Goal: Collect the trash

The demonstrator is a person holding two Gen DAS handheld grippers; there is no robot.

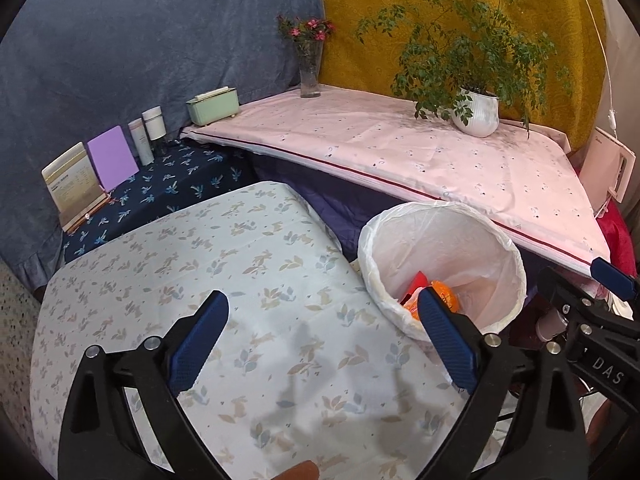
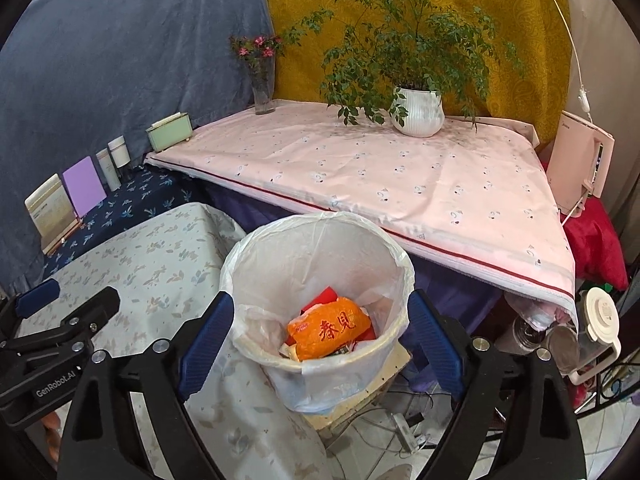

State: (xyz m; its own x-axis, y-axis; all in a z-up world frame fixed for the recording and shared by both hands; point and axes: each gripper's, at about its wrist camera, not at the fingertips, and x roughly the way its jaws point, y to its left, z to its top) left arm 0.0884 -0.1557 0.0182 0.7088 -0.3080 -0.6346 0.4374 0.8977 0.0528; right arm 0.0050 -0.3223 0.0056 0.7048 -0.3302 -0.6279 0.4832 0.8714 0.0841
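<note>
L wrist view: left gripper [image 1: 324, 338] jaws spread wide, nothing between them, over leaf-print cloth [image 1: 224, 264]. Bin [image 1: 442, 268] w/ white liner just right of cloth; orange wrapper [image 1: 442, 298] inside.

R wrist view: right gripper [image 2: 320, 344] wide open, empty, above bin [image 2: 316, 300]. Orange wrapper [image 2: 328, 328] lies on other trash at bin bottom. Potted plant [image 2: 416, 112] far, on pink table.
</note>
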